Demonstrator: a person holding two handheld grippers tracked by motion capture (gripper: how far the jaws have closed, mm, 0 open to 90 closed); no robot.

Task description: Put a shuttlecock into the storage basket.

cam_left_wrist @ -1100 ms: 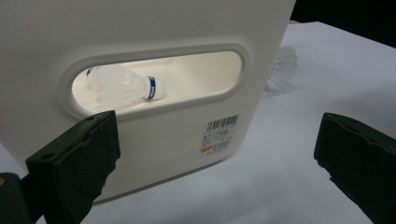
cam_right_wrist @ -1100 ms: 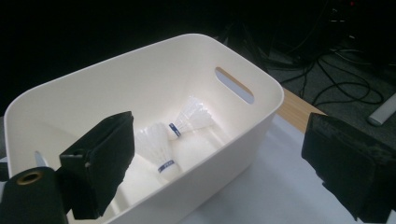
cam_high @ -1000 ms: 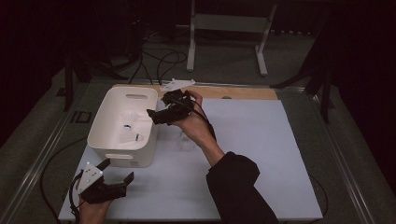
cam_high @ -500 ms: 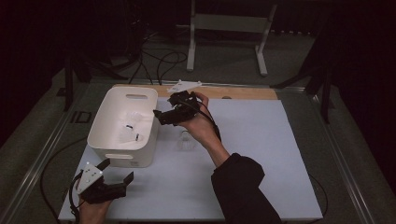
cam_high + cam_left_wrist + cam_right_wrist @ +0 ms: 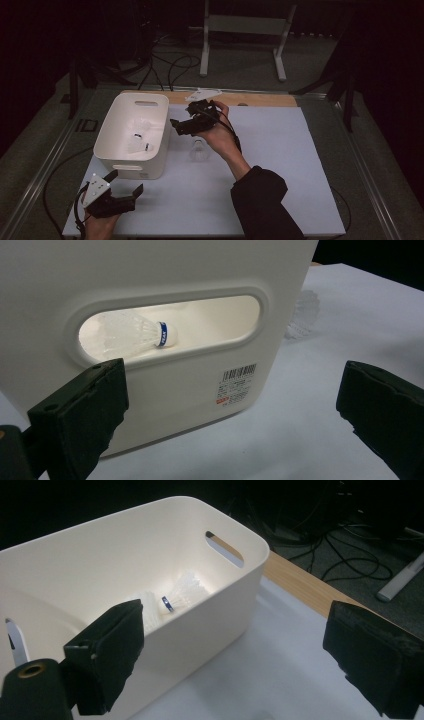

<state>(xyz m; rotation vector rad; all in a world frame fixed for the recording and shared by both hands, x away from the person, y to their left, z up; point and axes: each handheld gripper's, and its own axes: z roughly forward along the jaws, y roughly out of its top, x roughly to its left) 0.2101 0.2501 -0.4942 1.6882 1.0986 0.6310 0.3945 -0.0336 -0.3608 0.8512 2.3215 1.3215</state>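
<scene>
With both tongs spread and empty, my right gripper [image 5: 176, 125] hangs beside the white bin [image 5: 112, 150] holding shuttlecocks [image 5: 175, 600]; one more shuttlecock [image 5: 199, 150] stands on the table; left gripper [image 5: 127, 187] faces the bin's handle slot.

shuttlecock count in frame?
3. Two lie in the white bin: one toward the far end, another nearer the person. A third stands on the table right of the bin. Bin walls may hide more.

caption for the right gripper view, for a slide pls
Open right gripper beside the white bin, which holds shuttlecocks with blue bands.
</scene>
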